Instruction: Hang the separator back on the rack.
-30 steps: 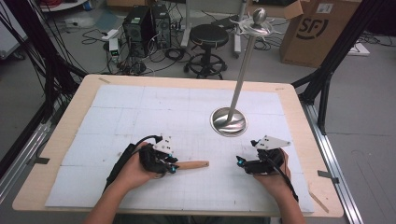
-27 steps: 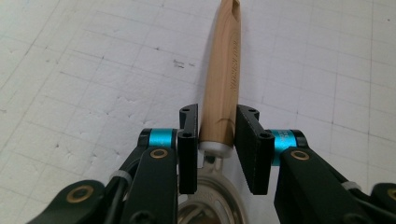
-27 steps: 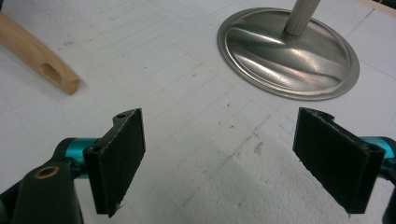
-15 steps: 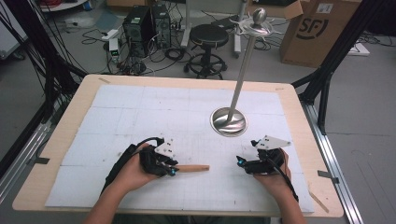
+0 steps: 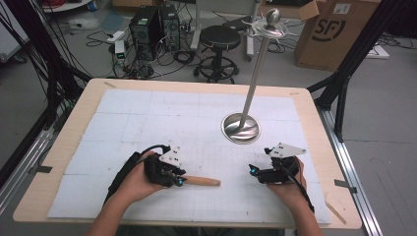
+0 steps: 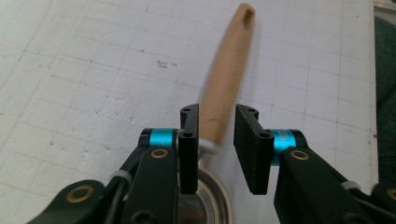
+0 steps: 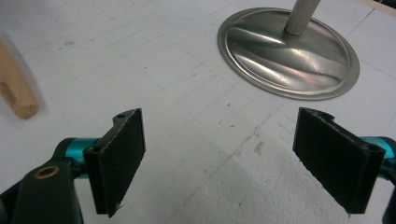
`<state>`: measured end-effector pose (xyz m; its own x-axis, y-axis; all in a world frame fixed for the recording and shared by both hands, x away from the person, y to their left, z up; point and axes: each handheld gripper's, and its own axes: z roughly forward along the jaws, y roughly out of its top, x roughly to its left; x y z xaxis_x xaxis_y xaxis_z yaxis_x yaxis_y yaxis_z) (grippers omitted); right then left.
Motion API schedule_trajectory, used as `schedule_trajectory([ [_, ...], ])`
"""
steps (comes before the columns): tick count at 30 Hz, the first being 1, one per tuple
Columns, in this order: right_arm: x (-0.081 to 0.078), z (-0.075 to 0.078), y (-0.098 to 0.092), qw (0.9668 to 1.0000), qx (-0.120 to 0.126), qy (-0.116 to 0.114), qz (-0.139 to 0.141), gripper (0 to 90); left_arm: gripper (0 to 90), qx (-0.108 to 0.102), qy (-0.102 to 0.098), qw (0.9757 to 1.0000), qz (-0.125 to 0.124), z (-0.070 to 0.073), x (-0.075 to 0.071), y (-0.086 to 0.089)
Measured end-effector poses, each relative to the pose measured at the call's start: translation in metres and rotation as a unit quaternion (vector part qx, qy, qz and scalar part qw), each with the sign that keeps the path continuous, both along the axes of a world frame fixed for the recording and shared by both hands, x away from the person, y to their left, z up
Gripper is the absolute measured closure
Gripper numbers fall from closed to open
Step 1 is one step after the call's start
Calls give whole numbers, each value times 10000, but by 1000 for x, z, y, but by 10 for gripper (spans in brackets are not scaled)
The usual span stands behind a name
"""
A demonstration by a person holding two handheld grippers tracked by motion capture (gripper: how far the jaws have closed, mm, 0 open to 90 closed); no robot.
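A utensil with a light wooden handle [image 5: 201,181] lies level near the table's front, its handle pointing right. My left gripper [image 5: 180,180] holds the handle's base. In the left gripper view the handle [image 6: 229,70] runs away between the two black pads of the left gripper [image 6: 217,135], and a shiny metal bowl [image 6: 205,200] shows below the jaws. My right gripper [image 5: 252,170] rests at the front right, open and with nothing between its fingers, as the right gripper view [image 7: 219,158] shows. The handle's free end [image 7: 16,93] lies to its left.
A steel stand with a round base [image 5: 241,129], a slim pole [image 5: 258,69] and hooks at the top [image 5: 269,24] rises from the white gridded mat [image 5: 147,118], just beyond the right gripper. The wooden table edge [image 5: 314,113] frames the mat.
The left gripper and the wooden handle have shifted very slightly toward the near edge. The right gripper has kept still.
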<state>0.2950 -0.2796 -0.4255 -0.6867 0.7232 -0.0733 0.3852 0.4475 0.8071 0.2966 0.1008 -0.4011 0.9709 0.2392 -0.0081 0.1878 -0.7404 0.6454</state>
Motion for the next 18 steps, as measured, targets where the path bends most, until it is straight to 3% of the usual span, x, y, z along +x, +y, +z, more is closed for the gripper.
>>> schedule_trajectory([
  [6, 0, 0, 0, 10000, -7, 2, 13, 157, 616, 42, -113, 9999, 78, -1, 1, -1],
  [12, 0, -1, 1, 10000, 10, 11, 6, 157, 491, 129, -52, 9999, 20, -5, 6, -3],
  [18, 1, -1, 1, 10000, -28, 28, 6, 157, 481, 734, -45, 9971, -169, -16, 14, -18],
])
